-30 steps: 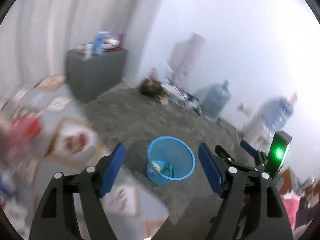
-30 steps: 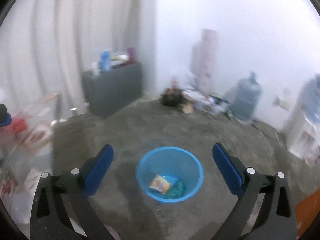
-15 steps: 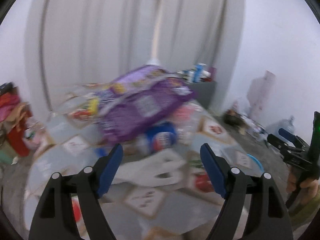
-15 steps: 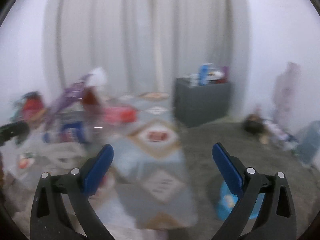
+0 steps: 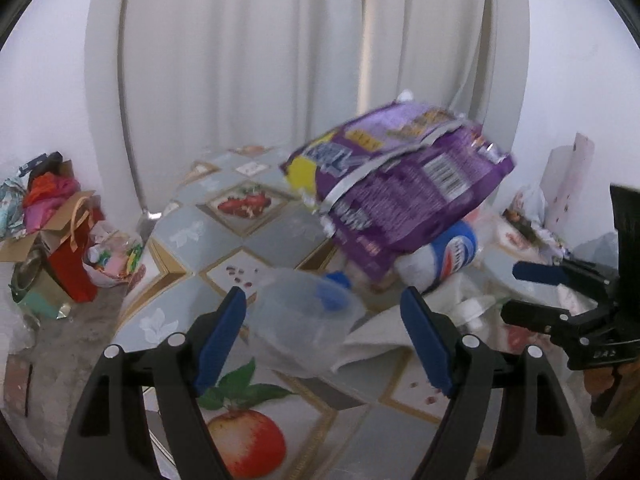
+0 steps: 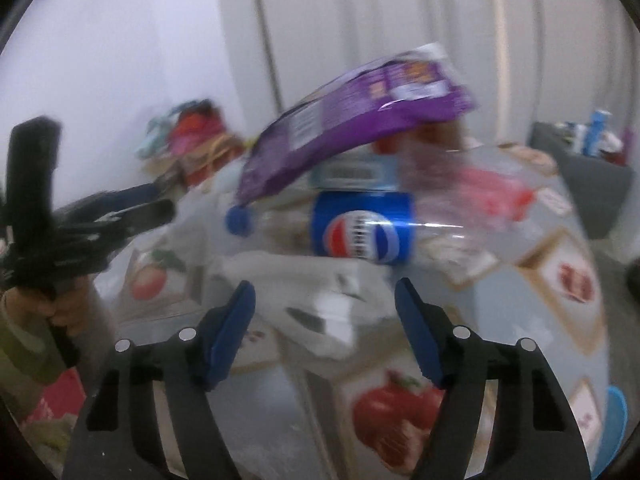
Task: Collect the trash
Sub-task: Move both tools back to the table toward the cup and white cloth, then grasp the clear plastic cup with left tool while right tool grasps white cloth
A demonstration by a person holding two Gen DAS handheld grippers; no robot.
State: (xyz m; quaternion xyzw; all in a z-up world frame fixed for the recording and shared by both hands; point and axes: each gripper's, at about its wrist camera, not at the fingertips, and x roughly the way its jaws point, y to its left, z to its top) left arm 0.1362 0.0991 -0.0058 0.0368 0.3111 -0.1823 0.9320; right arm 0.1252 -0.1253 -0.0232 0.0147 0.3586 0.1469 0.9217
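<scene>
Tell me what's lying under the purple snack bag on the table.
The purple snack bag rests on a clear Pepsi bottle with a blue cap; white crumpled paper lies in front. Whatever else sits beneath the bag's far side is covered and blurred.
</scene>
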